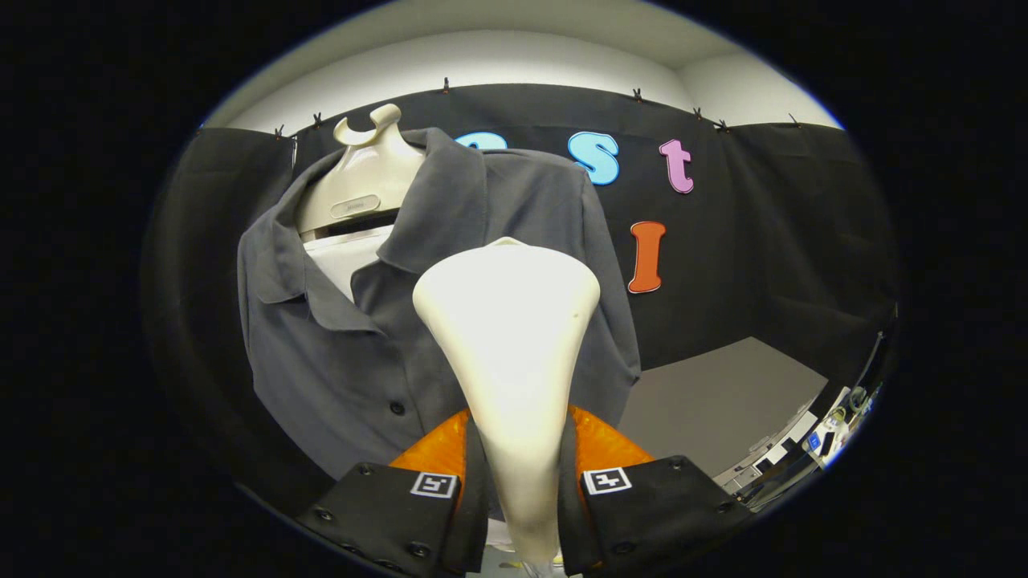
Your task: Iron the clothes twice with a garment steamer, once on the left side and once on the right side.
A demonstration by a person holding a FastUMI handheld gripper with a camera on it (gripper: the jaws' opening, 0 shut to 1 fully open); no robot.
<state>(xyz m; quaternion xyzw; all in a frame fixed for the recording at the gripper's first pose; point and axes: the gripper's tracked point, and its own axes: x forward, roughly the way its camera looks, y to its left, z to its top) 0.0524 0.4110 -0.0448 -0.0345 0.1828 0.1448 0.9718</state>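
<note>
Progress: the gripper (518,474) has the garment steamer (508,337) in hand and raised to the shirt (353,353), so pick-up is done. Nothing visible shows whether either pass has been made; the fabric gives no sign of steaming, and no steam can be seen. In my judgement the work stands at or near the start of a pass, with the two side strokes to be counted as outstanding.

Left to right: the shirt, dark grey and buttoned, hangs on a pale hanger stand (365,172) whose hook rises above the open collar. A white panel (349,257) shows inside the neck opening. The button placket runs down just left of the steamer.

Centre: the steamer's narrow handle sits between the two fingers, both pressing on it from either side, so the jaws are clenched on the handle. Its broad head flares out beyond the fingertips and stands in front of the shirt's chest, on the half right of the placket. Whether the head touches the cloth cannot be told.

Right: beyond the shirt's sleeve lies a grey table surface (715,401), with small equipment at its far edge, too small to identify
</note>
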